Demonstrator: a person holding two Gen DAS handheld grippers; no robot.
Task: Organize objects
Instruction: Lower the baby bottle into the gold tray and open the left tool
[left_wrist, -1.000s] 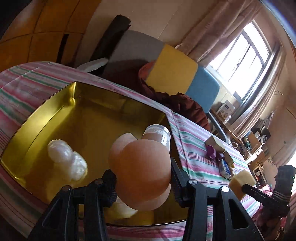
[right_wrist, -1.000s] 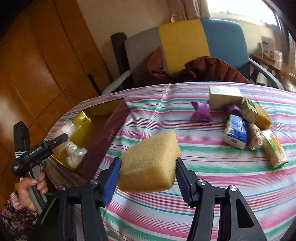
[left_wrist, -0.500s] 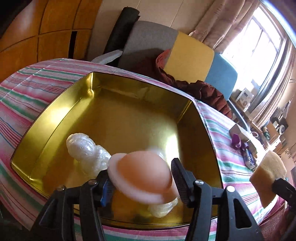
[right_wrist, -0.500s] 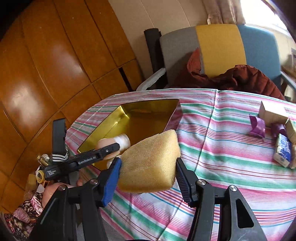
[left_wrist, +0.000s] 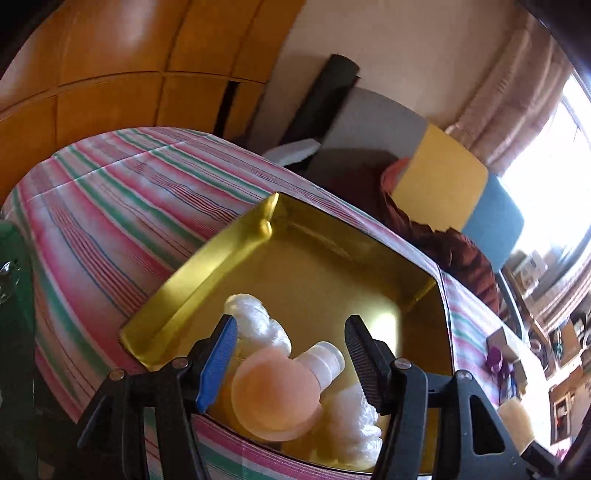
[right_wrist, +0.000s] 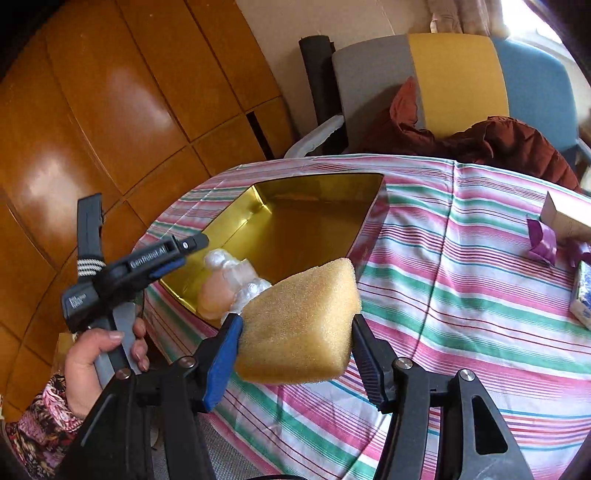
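Now my right tongs (right_wrist: 295, 345) pinch the sponge (right_wrist: 301, 321) firmly between both pads, holding it above the striped table (right_wrist: 461, 295) just short of the gold tin (right_wrist: 325, 179), while my left tongs (left_wrist: 290, 338) gape wide over the tin's near corner with nothing in them, the peach bottle (left_wrist: 277, 395) lying loose below beside two white plastic-wrapped lumps (left_wrist: 258, 326). To do this step well, I judge, I should draw the left tongs clear, carry the sponge over the tin's wall to the bare gold floor at the far side, lower it until it rests, and only then let go, so it neither catches the rim nor lands on the bottle.
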